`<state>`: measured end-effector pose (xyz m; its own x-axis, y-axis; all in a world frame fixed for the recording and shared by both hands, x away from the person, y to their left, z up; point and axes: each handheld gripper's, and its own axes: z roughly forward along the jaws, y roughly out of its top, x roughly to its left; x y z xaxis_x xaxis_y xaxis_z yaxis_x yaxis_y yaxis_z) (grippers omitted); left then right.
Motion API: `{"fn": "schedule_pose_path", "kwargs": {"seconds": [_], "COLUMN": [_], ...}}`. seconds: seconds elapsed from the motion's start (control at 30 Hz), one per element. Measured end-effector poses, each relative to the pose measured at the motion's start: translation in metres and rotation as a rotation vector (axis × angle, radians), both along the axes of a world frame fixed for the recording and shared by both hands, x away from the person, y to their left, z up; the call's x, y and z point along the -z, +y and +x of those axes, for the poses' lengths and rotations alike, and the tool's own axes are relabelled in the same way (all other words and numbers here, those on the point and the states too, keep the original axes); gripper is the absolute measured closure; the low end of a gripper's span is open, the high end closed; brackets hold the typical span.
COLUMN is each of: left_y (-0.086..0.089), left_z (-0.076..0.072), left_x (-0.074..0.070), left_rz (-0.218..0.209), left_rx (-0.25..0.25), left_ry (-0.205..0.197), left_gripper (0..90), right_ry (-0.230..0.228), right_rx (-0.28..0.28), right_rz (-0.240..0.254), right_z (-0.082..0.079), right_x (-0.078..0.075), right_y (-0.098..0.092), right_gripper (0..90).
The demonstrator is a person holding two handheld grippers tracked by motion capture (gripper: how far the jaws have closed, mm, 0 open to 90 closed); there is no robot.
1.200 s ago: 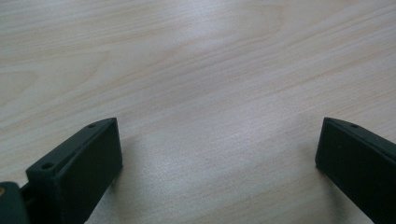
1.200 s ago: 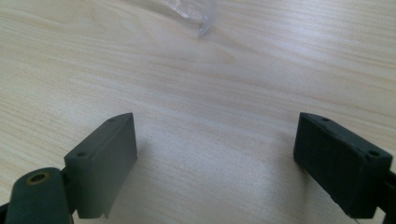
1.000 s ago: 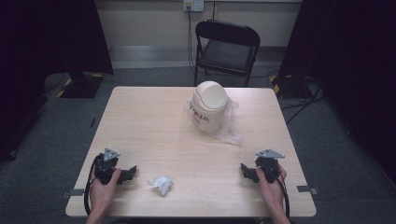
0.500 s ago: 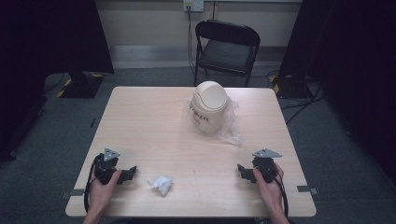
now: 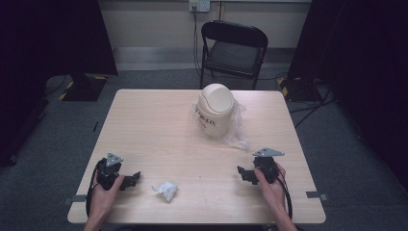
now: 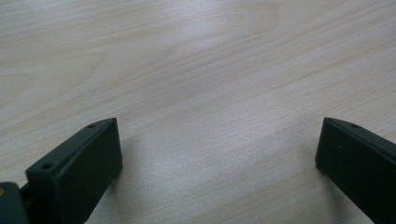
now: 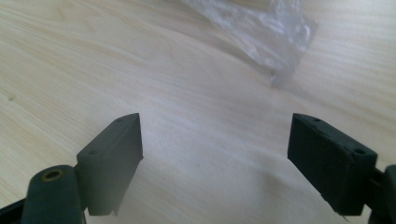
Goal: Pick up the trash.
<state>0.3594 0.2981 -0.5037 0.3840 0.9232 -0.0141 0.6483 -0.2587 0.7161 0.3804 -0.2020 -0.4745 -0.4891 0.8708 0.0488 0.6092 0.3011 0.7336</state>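
Left claw [image 5: 129,180] resting on table [image 5: 154,125], jaws gaping wide, gripping nothing. Crumpled tissue [image 5: 166,190] lying just right of left claw, nearer it than right claw [image 5: 246,174]. Right claw jaws spread wide, empty; lidded bin [image 5: 215,109] sitting beyond tissue.

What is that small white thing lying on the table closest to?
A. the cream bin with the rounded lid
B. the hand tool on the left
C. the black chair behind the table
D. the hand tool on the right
B. In the high view the crumpled white tissue lies just beside the left tool, far from the right tool, the bin and the chair.
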Motion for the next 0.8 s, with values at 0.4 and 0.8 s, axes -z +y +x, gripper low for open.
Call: {"fn": "schedule_pose_path", "kwargs": {"seconds": [0.4,0.8], "left_y": [0.0,0.0], "left_z": [0.0,0.0], "left_x": [0.0,0.0], "left_rz": [0.0,0.0], "left_rx": [0.0,0.0], "left_ry": [0.0,0.0], "left_gripper": [0.0,0.0], "right_ry": [-0.024,-0.058], "right_rx": [-0.095,-0.152], "right_rz": [0.022,0.041], "right_z": [0.025,0.058], "right_x": [-0.024,-0.052], "right_y": [0.022,0.044], "right_gripper": [17.3,16.2]}}
